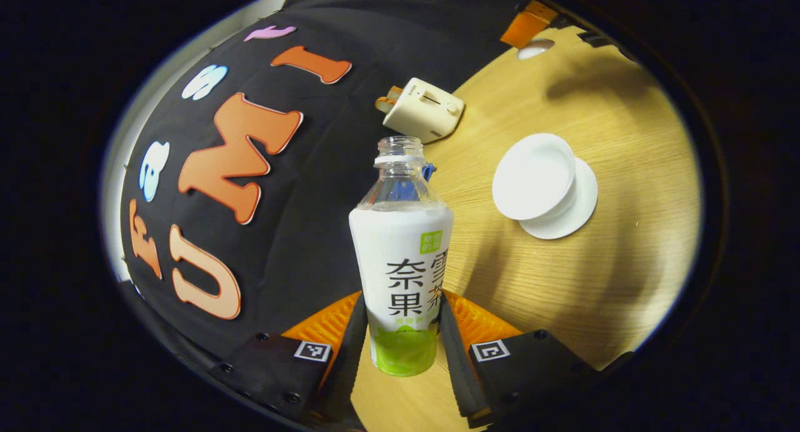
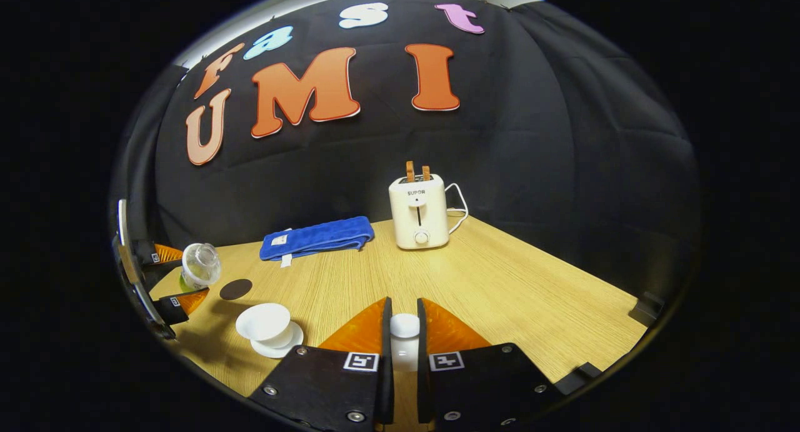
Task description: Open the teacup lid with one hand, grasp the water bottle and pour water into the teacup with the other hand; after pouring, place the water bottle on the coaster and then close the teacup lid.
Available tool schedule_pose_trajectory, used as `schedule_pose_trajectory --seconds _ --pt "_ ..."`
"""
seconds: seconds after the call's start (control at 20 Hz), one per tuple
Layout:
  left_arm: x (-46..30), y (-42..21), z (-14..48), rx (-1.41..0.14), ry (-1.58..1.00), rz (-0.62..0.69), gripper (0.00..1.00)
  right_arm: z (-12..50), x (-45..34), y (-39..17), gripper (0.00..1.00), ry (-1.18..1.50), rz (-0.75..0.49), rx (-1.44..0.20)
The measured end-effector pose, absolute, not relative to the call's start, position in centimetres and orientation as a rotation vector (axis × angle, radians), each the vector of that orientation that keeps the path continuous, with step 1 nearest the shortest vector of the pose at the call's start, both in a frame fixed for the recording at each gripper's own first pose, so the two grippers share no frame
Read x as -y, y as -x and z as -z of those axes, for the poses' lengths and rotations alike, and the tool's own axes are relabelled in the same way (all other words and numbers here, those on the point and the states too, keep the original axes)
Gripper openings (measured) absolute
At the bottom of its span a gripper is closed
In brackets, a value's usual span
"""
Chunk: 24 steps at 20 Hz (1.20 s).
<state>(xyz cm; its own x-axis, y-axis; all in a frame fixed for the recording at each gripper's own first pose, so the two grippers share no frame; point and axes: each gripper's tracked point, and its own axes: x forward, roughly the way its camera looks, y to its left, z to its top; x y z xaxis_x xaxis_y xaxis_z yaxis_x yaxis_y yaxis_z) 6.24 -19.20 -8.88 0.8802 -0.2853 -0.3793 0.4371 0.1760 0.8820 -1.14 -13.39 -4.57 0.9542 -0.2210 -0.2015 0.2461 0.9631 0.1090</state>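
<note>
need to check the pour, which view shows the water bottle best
The left gripper view: the water bottle stands large and central between the left gripper fingers, neck open. The right gripper view shows it small, far left, tilted mouth-on toward the camera.

The bottle (image 1: 400, 257) wears a white and green label (image 1: 409, 282) printed with large dark Chinese characters, two on the facing side and more curving away to the right. A small green square above them holds tiny pale characters, and a faint line of print runs below; both are too small to read.

The toaster (image 2: 418, 212) has the brand SUPOR in small dark capitals on its front, above the lever slot.

Each finger of the left gripper (image 1: 403, 297) carries a square black-and-white coded marker (image 1: 312, 351), and so does each finger of the right gripper (image 2: 404, 304), whose markers (image 2: 362, 361) sit near the finger bases.

A white tag (image 2: 280, 239) on the blue towel (image 2: 319, 236) bears print too small to read.
</note>
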Motion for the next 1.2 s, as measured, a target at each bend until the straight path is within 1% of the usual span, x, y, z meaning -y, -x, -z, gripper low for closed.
schedule_pose_trajectory --seconds 0.25,0.55,0.6,0.75,0.8,0.95,1.0,1.2 --pt "20.6 -7.3 8.3 -0.09 -1.478 0.55 0.65 5.2 13.6 1.3 0.15 -0.148 0.236 -0.204" --pt "19.8 -7.7 8.3 -0.097 -1.67 0.583 0.69 5.2 14.2 1.6 0.15 -0.164 0.243 -0.202" --pt "19.8 -7.7 8.4 -0.096 -1.696 0.589 0.67 5.2 14.2 1.6 0.14 -0.167 0.244 -0.204" --pt "19.8 -7.6 8.0 -0.074 -1.792 0.595 0.66 5.3 14.1 1.7 0.15 -0.174 0.241 -0.207" --pt "19.7 -7.5 8.0 -0.074 -1.811 0.597 0.68 5.3 14.1 1.7 0.15 -0.174 0.239 -0.207" --pt "20.2 -7.5 7.9 -0.063 -1.875 0.614 0.66 5.2 13.9 1.8 0.15 -0.175 0.233 -0.206" --pt "20.3 -7.5 7.8 -0.057 -1.895 0.618 0.67 5.2 13.8 1.8 0.15 -0.175 0.231 -0.207" --pt "20.8 -7.6 7.7 -0.042 -1.983 0.631 0.67 5.3 13.7 1.9 0.15 -0.174 0.227 -0.212"
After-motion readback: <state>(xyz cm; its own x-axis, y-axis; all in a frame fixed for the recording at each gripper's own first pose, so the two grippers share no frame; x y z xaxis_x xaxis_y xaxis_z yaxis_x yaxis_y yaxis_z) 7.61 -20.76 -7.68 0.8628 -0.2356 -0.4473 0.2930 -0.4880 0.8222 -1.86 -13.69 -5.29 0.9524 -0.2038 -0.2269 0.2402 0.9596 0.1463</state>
